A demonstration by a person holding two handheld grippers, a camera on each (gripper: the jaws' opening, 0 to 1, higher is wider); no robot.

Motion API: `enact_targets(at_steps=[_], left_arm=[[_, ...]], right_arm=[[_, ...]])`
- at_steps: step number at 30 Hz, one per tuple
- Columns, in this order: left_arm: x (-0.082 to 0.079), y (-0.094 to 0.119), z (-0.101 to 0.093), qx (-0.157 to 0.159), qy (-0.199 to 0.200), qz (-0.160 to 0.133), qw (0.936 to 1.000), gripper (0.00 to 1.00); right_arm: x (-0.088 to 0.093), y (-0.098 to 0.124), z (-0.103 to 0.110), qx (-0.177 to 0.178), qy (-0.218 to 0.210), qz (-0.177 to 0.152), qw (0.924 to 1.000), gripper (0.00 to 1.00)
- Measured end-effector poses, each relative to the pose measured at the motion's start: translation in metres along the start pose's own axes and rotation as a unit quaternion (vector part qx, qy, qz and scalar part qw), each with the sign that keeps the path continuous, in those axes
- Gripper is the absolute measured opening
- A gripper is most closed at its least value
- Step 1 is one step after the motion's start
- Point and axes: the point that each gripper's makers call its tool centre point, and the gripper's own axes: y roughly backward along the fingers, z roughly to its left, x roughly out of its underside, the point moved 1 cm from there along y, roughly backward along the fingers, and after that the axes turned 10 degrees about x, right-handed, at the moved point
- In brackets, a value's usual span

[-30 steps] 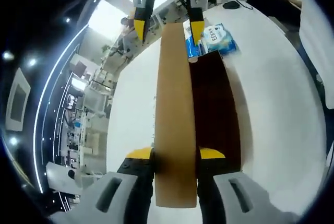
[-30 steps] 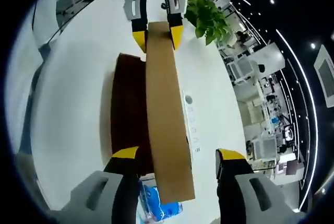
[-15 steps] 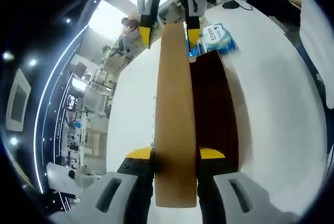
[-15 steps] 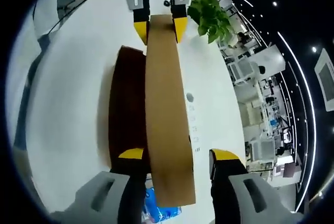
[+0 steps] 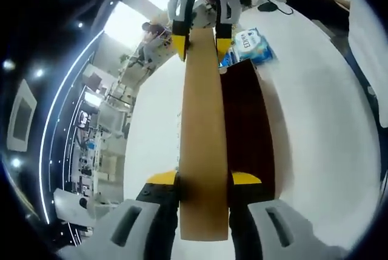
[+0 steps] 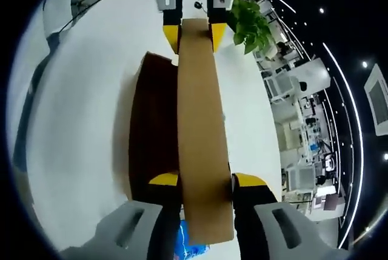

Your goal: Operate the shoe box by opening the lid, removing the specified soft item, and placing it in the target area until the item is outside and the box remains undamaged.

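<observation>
Seen along the left tool (image 5: 204,179): yellow-tipped jaws clamped on the near end of a long, flat tan cardboard lid (image 5: 203,139), raised on edge above the box. At the lid's far end, the right tool (image 5: 200,43) closed on that end, one yellow tip on each face. Just beside the lid, on the right, the open dark brown cardboard shoe box (image 5: 250,126), resting on the white round bench (image 5: 321,108); interior too dark to tell any contents. Beyond the box's far end, a blue-and-white soft plastic pack (image 5: 250,43) lying on the bench, touching or nearly touching the box corner.

Seen along the right tool (image 6: 206,180): jaws pressed against both faces of the same lid (image 6: 202,133), with the left tool (image 6: 194,34) gripping the opposite end. Box (image 6: 153,126) to the left of the lid here, on the bench (image 6: 79,108). A sliver of the blue pack (image 6: 189,243) visible below the lid's near end. Green leafy plant (image 6: 250,25) beyond the bench's far edge.
</observation>
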Motion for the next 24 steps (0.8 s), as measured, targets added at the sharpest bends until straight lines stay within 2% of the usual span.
enact_targets(at_steps=[8,18,24], left_arm=[[0.002,-0.002,-0.004,-0.012,-0.010,0.005,0.9999,0.31],[0.007,-0.007,-0.006,-0.041,-0.039,0.009,0.9983,0.31],[0.009,-0.009,-0.012,-0.045,-0.036,0.008,0.9983,0.31]], right_arm=[[-0.001,0.001,0.005,0.010,-0.001,0.000,0.9999,0.31],[-0.005,0.005,0.015,0.030,0.008,-0.002,0.9995,0.30],[-0.005,0.007,0.024,0.037,0.015,-0.001,0.9992,0.30]])
